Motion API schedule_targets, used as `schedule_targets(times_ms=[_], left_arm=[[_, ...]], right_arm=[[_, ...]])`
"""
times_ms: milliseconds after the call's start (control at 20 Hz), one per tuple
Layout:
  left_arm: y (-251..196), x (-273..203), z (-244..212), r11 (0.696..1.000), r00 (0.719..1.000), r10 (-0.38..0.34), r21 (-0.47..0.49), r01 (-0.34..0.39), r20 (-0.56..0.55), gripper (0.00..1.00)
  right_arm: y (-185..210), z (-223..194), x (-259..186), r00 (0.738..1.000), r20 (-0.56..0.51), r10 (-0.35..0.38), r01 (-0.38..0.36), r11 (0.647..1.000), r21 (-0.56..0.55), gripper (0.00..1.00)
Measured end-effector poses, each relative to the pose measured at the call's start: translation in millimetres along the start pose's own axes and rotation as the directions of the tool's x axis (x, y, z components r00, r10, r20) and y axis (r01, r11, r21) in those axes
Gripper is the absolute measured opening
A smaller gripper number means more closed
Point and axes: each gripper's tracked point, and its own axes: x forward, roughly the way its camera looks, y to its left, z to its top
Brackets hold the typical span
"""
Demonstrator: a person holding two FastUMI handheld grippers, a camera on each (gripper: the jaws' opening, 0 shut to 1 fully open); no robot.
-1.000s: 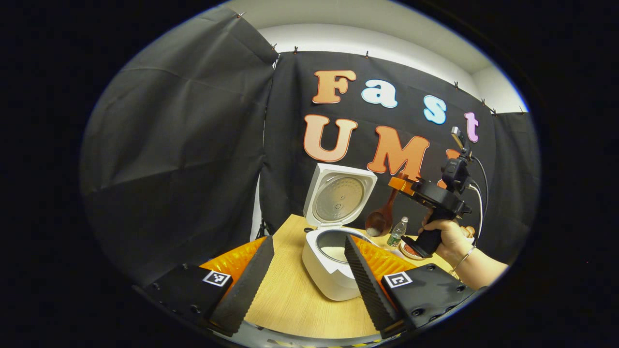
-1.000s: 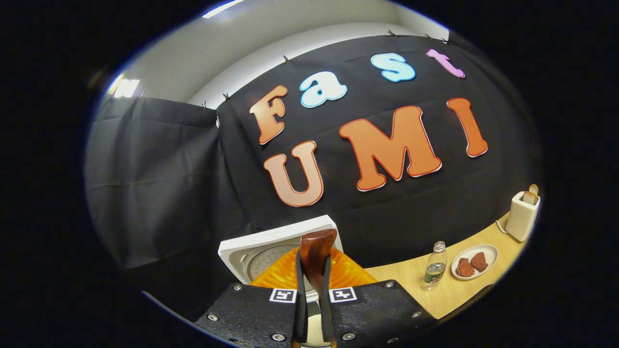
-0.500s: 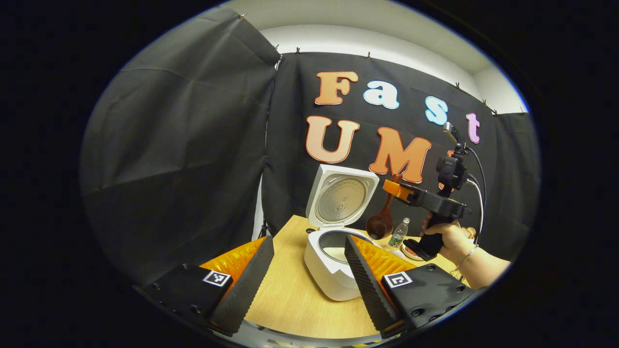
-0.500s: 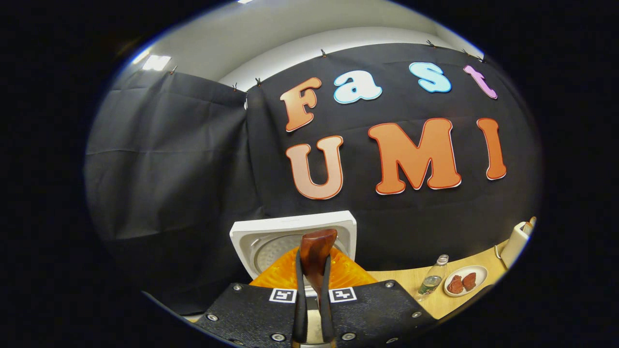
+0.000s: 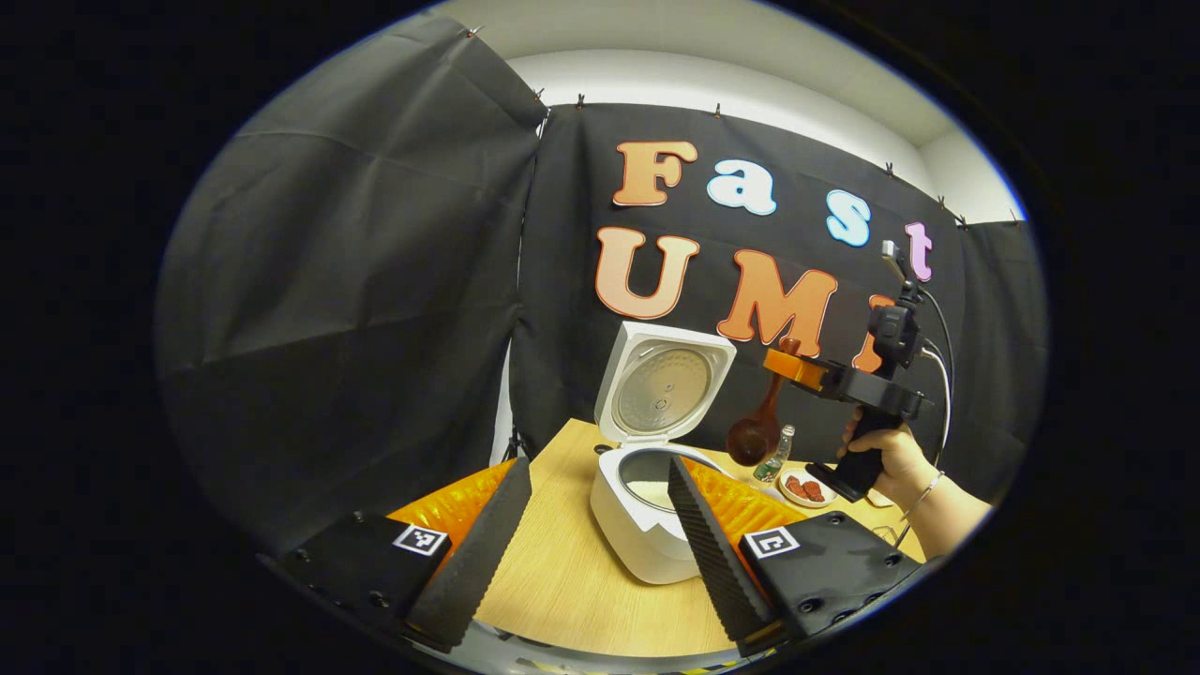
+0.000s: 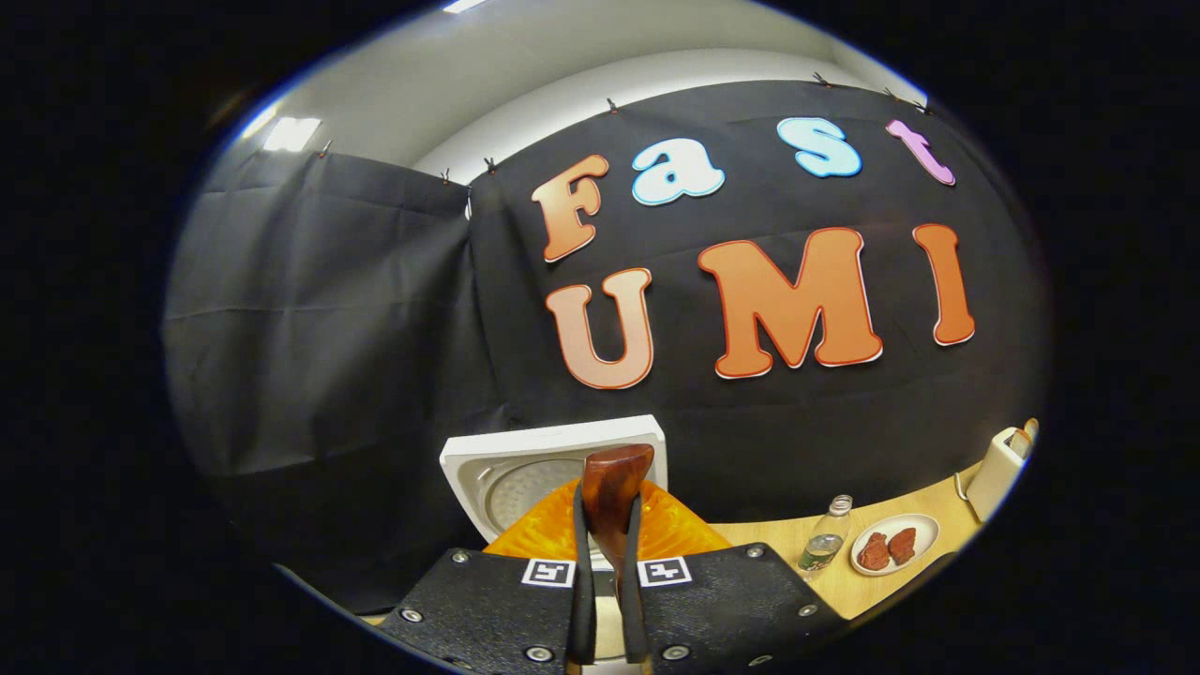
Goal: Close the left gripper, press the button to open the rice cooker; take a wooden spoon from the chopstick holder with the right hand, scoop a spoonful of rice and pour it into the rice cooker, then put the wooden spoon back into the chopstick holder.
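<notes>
Left gripper view shows the dark brown wooden spoon [image 5: 757, 427] hanging in the air, just to the right of the white rice cooker [image 5: 647, 506]. Its long handle runs almost straight up and down, tipped a little. The round bowl is at the bottom and the handle end is at the top. The right gripper [image 5: 797, 367] has its jaws pinching the handle near the top. The gripper lies nearly flat and points left, toward the cooker. A hand [image 5: 891, 459] holds its black grip from below, with a thin bracelet on the wrist.

In the right gripper view, the spoon's handle end [image 6: 614, 487] stands up between the two jaws, which press on it from both sides.

The rice cooker sits on the light wooden counter [image 5: 572, 581]. Its square lid [image 5: 664, 382] stands open, tilted back, and the pot inside looks pale at the bottom. The left gripper [image 5: 592, 539] waits low in front of the cooker with its jaws spread wide, holding nothing.

Past the spoon stand a small clear bottle [image 5: 776, 454] and a little white plate of red food [image 5: 804, 487]. In the right gripper view, a white toaster [image 6: 996, 472] sits at the far right.
</notes>
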Motion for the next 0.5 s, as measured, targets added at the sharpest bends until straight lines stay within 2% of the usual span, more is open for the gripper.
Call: schedule_targets(times_ms=[300,500], left_arm=[[-8,2,8,1.000,1.000,-0.012,0.014,0.012,0.016,1.00],[-26,3,12,0.998,0.999,-0.049,0.034,0.048,0.023,1.00]], right_arm=[[-61,9,-39,0.997,0.002,-0.081,0.080,0.997,0.006,0.10],[-111,12,-71,0.987,-0.002,-0.160,0.160,0.987,-0.002,0.10]])
